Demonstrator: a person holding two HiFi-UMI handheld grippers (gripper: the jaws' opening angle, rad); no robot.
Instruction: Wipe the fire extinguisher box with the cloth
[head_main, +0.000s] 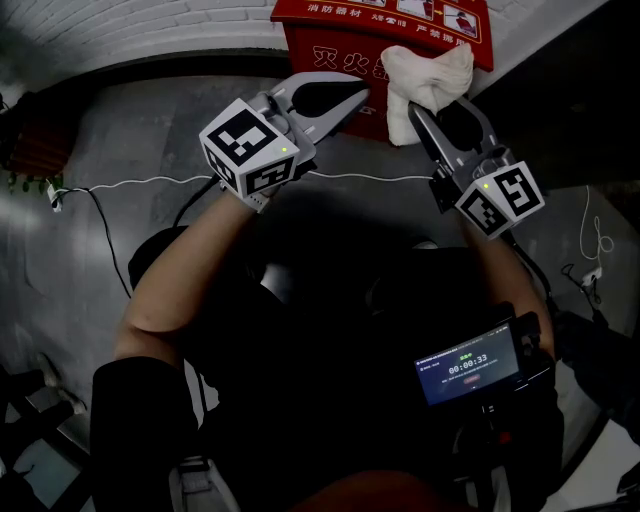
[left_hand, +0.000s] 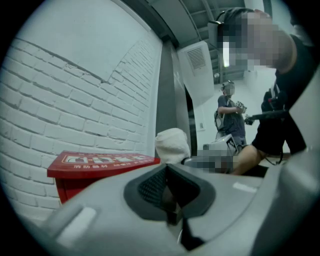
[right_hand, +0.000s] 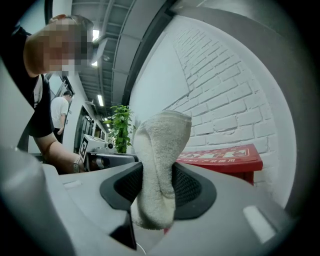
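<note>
The cloth (head_main: 430, 75) was gripped in the jaws of the right gripper (head_main: 416, 110), which were closed on its middle. A bunched fold stood above the pads and a shorter end hung below. It was held at the front edge of the lid of the red box (head_main: 320, 45), towards the box's right end. The jaws of the left gripper (head_main: 360, 97) were brought together with nothing between them, just in front of the box and left of the cloth.

The cloth was judged soft, light and limp, a towelling that would fold and drag rather than slide, so the hold on its bunched middle seemed sound. The box was judged stiff and steady, set on the floor (head_main: 150, 140) against the brick wall (head_main: 150, 25), and unlikely to shift under wiping.

Whether the cloth actually touched the lid could not be settled. The back of the box was cut off in the head view, and its lower front was hidden behind the grippers. The lid's print could not be read.
</note>
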